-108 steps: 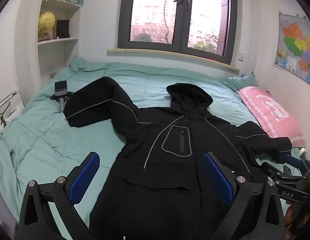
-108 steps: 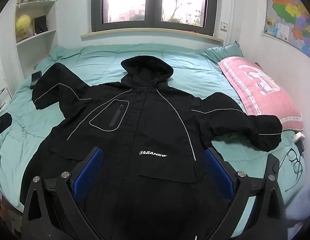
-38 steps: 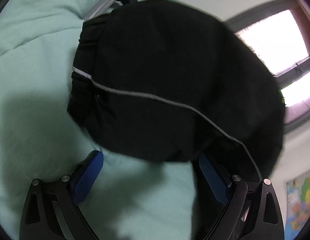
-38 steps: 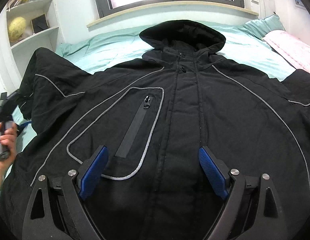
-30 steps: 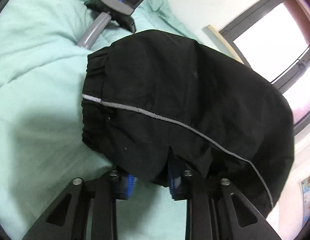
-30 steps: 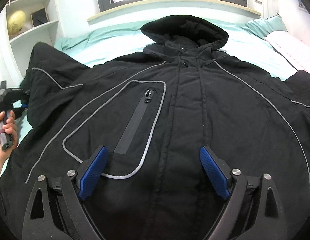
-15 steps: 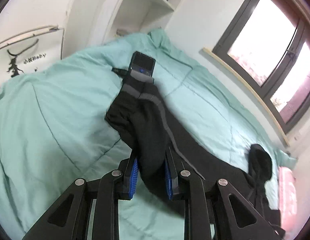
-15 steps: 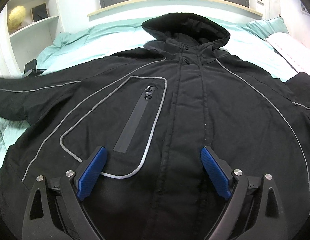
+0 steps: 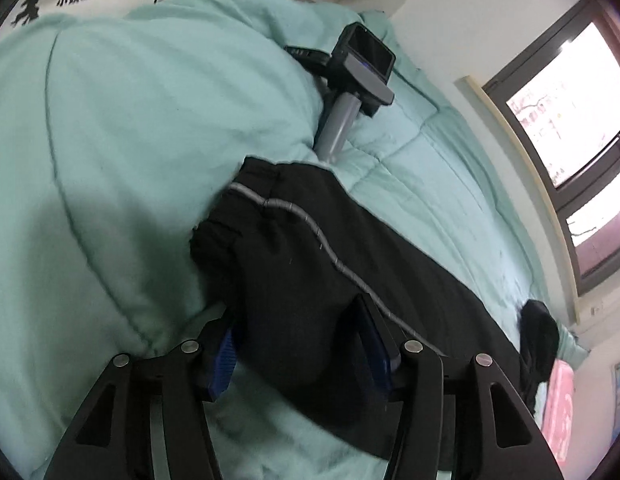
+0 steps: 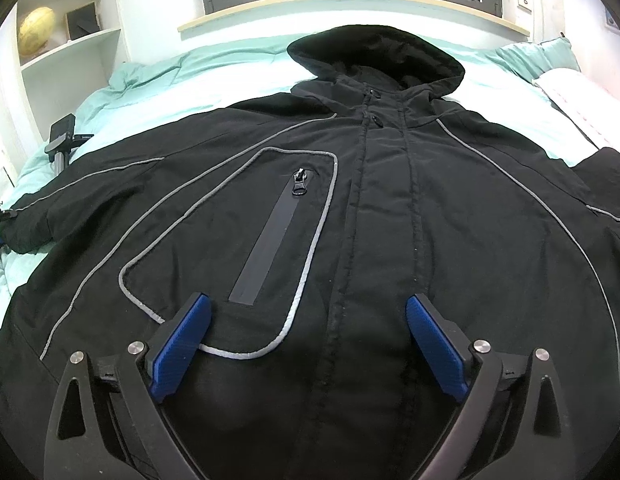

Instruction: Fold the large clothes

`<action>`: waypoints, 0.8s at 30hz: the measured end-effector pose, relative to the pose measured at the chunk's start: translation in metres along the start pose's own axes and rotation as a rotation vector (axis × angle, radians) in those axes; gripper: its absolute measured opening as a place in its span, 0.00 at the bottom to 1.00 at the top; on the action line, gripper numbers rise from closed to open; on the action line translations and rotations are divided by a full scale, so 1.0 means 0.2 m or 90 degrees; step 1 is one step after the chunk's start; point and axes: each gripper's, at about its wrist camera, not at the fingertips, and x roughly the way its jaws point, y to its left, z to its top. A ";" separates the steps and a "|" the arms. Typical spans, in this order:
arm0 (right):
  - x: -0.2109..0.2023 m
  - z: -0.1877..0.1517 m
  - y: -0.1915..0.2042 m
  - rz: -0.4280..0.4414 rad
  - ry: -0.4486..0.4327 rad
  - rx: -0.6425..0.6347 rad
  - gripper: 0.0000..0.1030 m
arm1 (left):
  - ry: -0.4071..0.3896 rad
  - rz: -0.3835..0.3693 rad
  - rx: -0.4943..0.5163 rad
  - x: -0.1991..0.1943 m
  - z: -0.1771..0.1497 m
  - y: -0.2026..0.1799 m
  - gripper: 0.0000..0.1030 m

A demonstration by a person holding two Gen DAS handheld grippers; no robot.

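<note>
Now the sleeve (image 9: pixel 310 280) is bracketed by the left claw (image 9: pixel 302 344), its jaws opening; the right claw (image 10: pixel 310 344) is held wide above the jacket (image 10: pixel 389 220).

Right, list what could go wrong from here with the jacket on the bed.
1. The left gripper is opening with the sleeve cuff still between its pads; the fabric may snag as it pulls away and spoil the straightened sleeve.
2. The cuff lies right at the handheld camera on the quilt; the next fold could drag or tip it.
3. The right gripper hangs open over the jacket, holding nothing, so the body may shift.
</note>
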 end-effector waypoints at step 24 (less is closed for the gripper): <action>-0.56 0.05 -0.35 -0.084 -0.006 0.155 0.93 | 0.098 -0.199 0.474 -0.09 -1.23 -1.94 0.22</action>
